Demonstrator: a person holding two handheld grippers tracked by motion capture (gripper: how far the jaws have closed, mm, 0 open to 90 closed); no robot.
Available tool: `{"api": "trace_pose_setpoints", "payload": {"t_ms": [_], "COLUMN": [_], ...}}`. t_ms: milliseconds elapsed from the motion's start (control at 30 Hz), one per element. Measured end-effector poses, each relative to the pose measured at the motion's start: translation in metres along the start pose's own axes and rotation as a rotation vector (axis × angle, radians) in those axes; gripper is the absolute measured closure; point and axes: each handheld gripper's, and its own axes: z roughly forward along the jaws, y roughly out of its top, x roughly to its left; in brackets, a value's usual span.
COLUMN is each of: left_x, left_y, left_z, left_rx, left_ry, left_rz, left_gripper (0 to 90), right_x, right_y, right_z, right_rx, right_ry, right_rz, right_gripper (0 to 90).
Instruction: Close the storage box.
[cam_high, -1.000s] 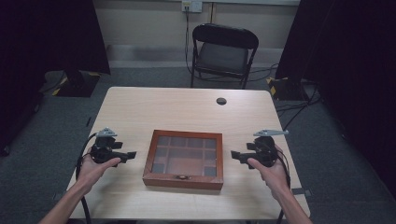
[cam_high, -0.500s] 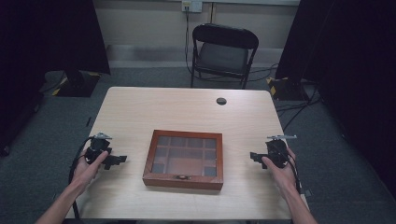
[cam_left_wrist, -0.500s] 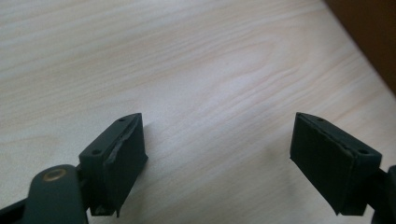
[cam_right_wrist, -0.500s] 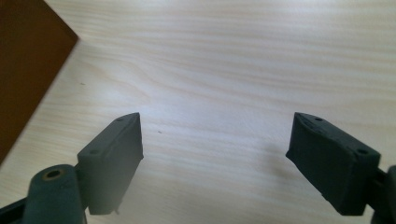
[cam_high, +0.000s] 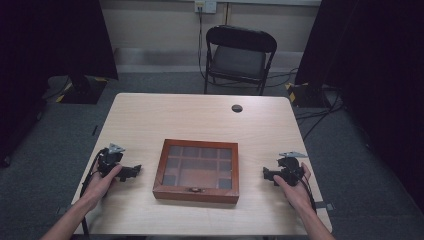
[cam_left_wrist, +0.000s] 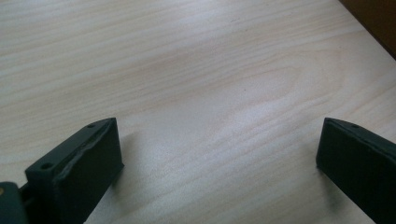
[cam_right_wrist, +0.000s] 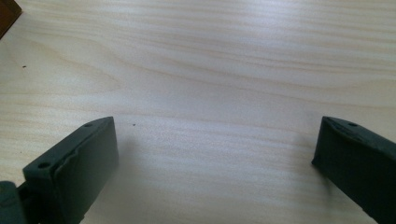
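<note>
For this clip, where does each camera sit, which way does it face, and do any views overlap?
High view: above the person's side, facing forward and down on the table, wooden box, folding chair; forearms, left gripper, right gripper show.
Left gripper view: rides the left gripper, facing tabletop; open jaws, box corner.
Right gripper view: rides the right gripper; open jaws, box corner.
All share tabletop and box.

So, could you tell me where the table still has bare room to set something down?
The widest free patch is the far half of the table, between the wooden box and the small dark disc. Narrower bare strips flank the box, but the left gripper and right gripper crowd them.
</note>
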Motion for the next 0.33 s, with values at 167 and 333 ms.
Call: {"api": "trace_pose_setpoints", "payload": {"t_ms": [167, 333], "left_x": [0.0011, 0.0014], "left_y": [-0.0018, -0.0018], "left_z": [0.0011, 0.0010], "left_rx": [-0.026, -0.025], "left_ry": [-0.006, -0.006], "left_rz": [0.011, 0.015], "left_gripper": [0.0, 0.0], "right_x": [0.0025, 0.0041], "right_y": [-0.0039, -0.0044], "right_z": [0.0014, 0.0009], "right_rx": [-0.047, -0.047], "right_ry": [-0.011, -0.022], "right_rz": [0.010, 0.022], "right_gripper": [0.0, 0.0]}}
